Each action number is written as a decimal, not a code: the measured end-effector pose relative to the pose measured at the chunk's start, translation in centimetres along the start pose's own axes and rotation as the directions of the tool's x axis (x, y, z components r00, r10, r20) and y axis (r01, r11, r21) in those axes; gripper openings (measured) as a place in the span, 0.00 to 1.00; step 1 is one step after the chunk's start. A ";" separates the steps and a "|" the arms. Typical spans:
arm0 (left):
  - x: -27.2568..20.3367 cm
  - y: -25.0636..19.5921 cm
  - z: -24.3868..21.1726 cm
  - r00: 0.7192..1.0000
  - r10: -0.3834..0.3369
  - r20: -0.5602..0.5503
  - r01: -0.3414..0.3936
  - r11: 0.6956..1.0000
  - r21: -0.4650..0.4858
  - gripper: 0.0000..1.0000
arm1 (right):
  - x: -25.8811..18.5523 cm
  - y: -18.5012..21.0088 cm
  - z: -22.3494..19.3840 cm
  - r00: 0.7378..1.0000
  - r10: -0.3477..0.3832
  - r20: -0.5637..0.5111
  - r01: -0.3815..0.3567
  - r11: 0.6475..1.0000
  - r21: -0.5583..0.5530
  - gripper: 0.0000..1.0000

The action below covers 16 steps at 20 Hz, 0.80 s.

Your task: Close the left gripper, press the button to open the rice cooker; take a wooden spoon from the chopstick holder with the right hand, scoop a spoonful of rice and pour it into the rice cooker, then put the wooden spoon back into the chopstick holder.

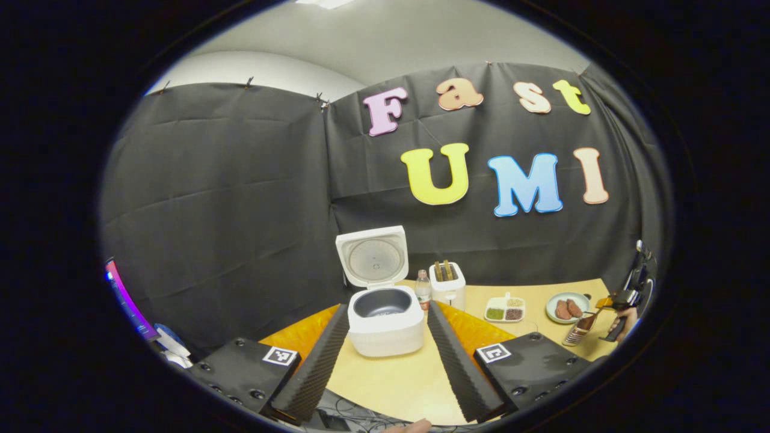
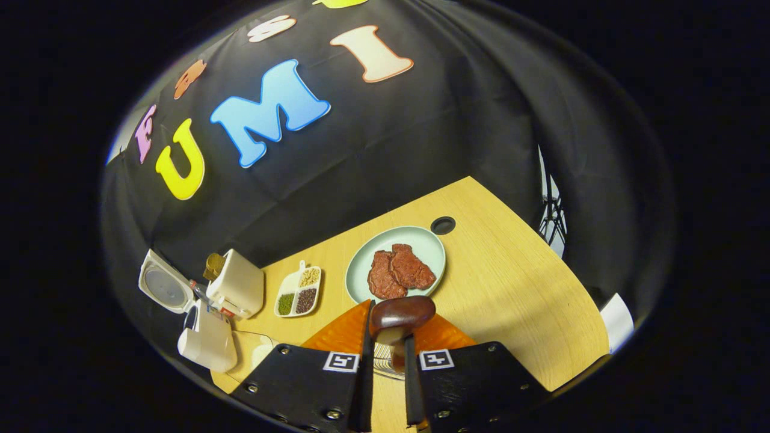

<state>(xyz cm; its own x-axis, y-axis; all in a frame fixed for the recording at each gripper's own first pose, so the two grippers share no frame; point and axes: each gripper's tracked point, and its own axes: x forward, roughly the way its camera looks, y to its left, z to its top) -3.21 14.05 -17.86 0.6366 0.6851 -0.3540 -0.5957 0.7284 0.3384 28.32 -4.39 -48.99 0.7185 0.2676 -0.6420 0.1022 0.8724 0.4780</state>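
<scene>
A pale wooden table [image 2: 511, 282] with a rounded edge is enclosed by a creased black cloth wall [image 1: 228, 192]; a round cable hole [image 2: 443, 225] is set near its far edge. The white rice cooker [image 1: 386, 328] is seen standing open, lid upright, dark inner pot exposed. Beside it are noted a small bottle [image 1: 423, 289], the white boxy chopstick holder [image 1: 448, 287], a divided dish of grains [image 1: 505, 309] and a pale green plate [image 2: 428, 243] bearing two reddish meat pieces [image 2: 400, 272]. The left tongs [image 1: 385, 355] are held spread wide, their ribbed inner faces flanking the cooker. The right tongs [image 2: 388, 355] are pinched on the wooden spoon [image 2: 402, 313], whose glossy dark bowl is raised just before the plate.
</scene>
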 end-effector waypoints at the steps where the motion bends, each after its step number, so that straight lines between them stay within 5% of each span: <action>1: 0.1 -0.1 -0.3 1.000 0.001 -0.002 -0.001 1.000 -0.002 0.93 | -0.1 0.1 0.2 1.000 0.002 0.021 -0.002 1.000 -0.031 0.22; 6: 0.4 -0.7 -0.8 1.000 -0.008 -0.007 0.008 1.000 -0.012 0.93 | -0.8 -0.5 -0.1 0.997 -0.030 0.065 0.038 0.992 -0.122 0.26; 10: 0.0 -1.3 -0.2 1.000 -0.027 0.015 0.027 1.000 0.009 0.92 | -1.6 -1.6 -0.4 0.998 -0.046 0.037 0.050 0.992 -0.112 0.41; 11: 0.0 -1.6 -0.4 0.999 -0.032 0.016 0.032 0.999 0.006 0.94 | -1.9 -2.4 -0.3 0.997 -0.068 0.046 0.073 0.990 -0.118 0.55; 16: 0.8 -1.3 -0.6 0.999 -0.038 0.012 0.038 0.999 -0.022 0.94 | -5.2 -5.3 2.2 0.972 -0.168 0.164 0.189 0.975 -0.119 0.63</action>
<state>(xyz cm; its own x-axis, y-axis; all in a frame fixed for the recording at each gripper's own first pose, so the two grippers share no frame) -2.23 13.69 -19.13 0.6645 0.6571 -0.3558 -0.5819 0.7538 0.3054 25.55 -11.31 -46.87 0.7939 0.0462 -0.6063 0.1532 0.9498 0.2730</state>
